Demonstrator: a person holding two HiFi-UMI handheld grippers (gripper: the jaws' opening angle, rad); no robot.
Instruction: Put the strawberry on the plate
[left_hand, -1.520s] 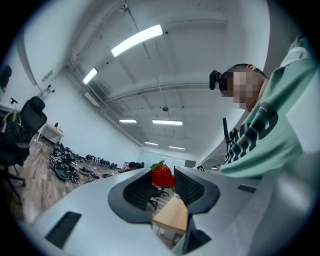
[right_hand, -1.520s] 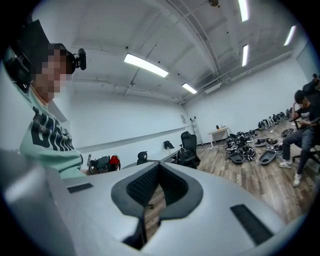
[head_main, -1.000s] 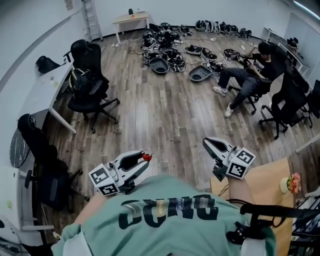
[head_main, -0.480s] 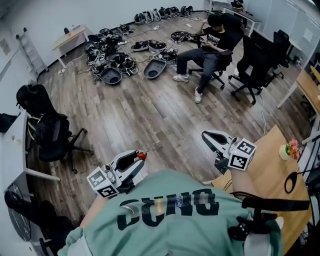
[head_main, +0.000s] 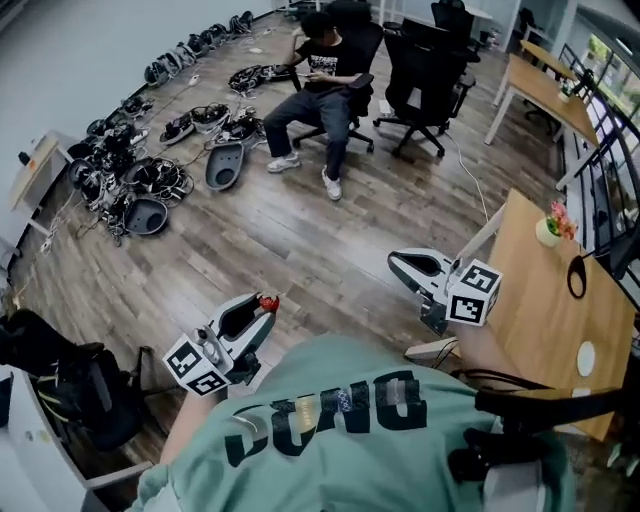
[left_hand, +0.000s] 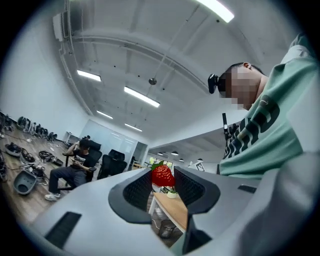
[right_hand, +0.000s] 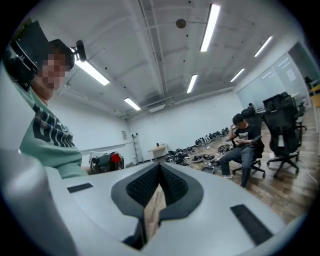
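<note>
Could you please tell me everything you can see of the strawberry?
The strawberry is small and bright red, with dimpled, seeded skin and a green leafy cap, uppermost in the left gripper view. It is pinched at the tips of the left gripper, whose dark ribbed pads press its two sides; nothing else touches it. In the head view it shows as a red spot at that gripper's front end, in the air above the plank floor, left of the table.
</note>
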